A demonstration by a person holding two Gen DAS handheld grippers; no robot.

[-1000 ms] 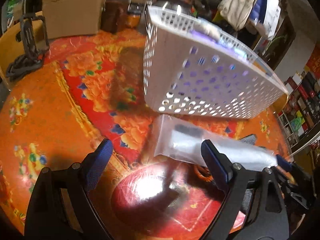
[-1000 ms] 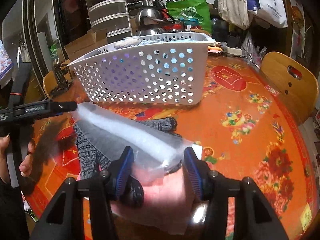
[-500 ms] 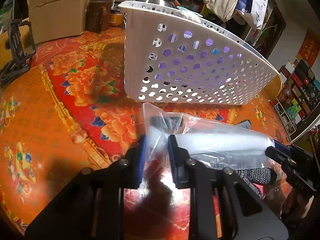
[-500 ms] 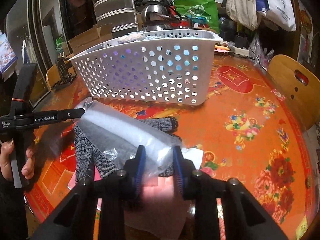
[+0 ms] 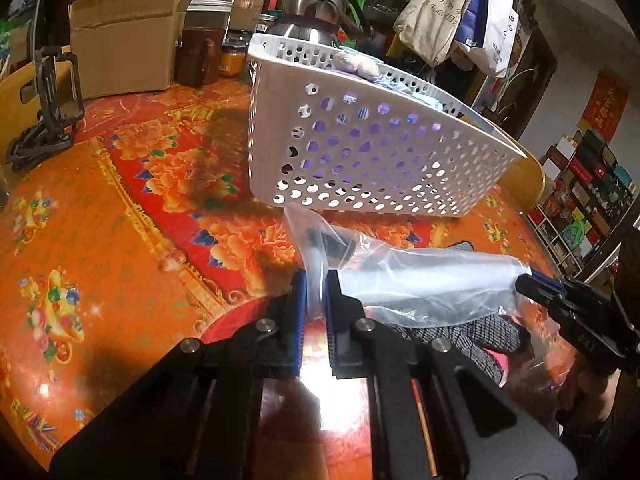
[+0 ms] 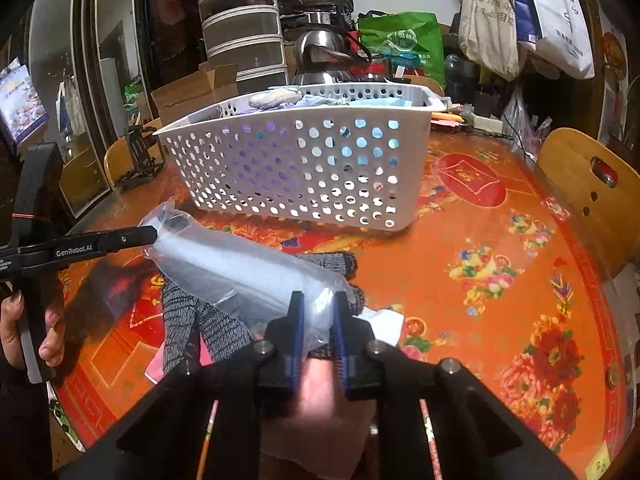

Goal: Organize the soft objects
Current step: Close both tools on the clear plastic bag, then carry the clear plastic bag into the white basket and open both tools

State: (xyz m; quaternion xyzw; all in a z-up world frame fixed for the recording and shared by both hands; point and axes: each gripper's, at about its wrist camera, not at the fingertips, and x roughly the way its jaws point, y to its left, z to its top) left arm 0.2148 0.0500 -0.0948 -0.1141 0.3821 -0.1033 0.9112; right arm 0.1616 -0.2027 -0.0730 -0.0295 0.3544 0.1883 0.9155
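Observation:
A clear plastic bag [image 5: 420, 276] with a pale roll and a dark item inside is held off the table between both grippers. My left gripper [image 5: 316, 280] is shut on one end of the bag. My right gripper [image 6: 318, 300] is shut on the other end of the bag [image 6: 248, 264]. Grey knit gloves [image 6: 208, 320] lie on the table under the bag, and also show in the left wrist view [image 5: 472, 336]. A white perforated basket [image 5: 360, 152] with soft items inside stands just beyond, also seen in the right wrist view [image 6: 304, 160].
The round table has an orange and red floral cover [image 6: 500, 272]. White paper [image 6: 384, 320] lies under the gloves. A cardboard box [image 5: 124, 56], a steel kettle [image 5: 316, 12] and a black stand [image 5: 48, 100] are at the far side. A wooden chair [image 6: 592, 200] is at the right.
Both grippers closed from open onto the ends of the plastic bag. The bag has been lifted a little off the gloves.

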